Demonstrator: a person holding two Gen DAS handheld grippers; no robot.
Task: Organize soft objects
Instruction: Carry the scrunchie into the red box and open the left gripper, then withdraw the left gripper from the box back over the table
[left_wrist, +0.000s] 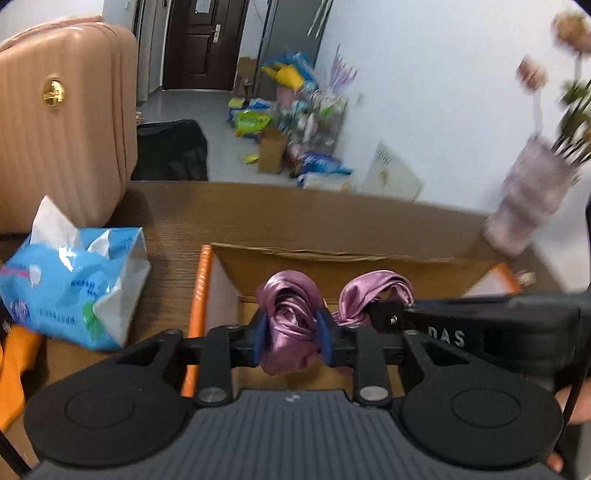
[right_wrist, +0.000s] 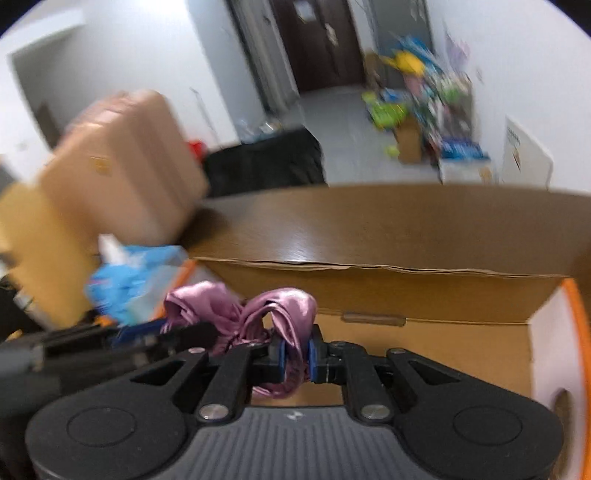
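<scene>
A shiny purple satin cloth (left_wrist: 290, 321) is bunched between both grippers, above an open cardboard box (left_wrist: 332, 258) with orange-edged flaps. My left gripper (left_wrist: 291, 339) is shut on one end of the cloth. My right gripper (right_wrist: 295, 356) is shut on the other end of the cloth (right_wrist: 288, 314); it shows in the left wrist view as a black body (left_wrist: 480, 332) coming in from the right. The box's bare inside (right_wrist: 424, 339) lies below and beyond the cloth.
A blue tissue pack (left_wrist: 70, 284) lies on the wooden table (left_wrist: 295, 214) to the left of the box. A pink suitcase (left_wrist: 62, 122) stands behind it. A pale vase with flowers (left_wrist: 528, 199) stands at the right. Clutter lies on the floor along the far wall.
</scene>
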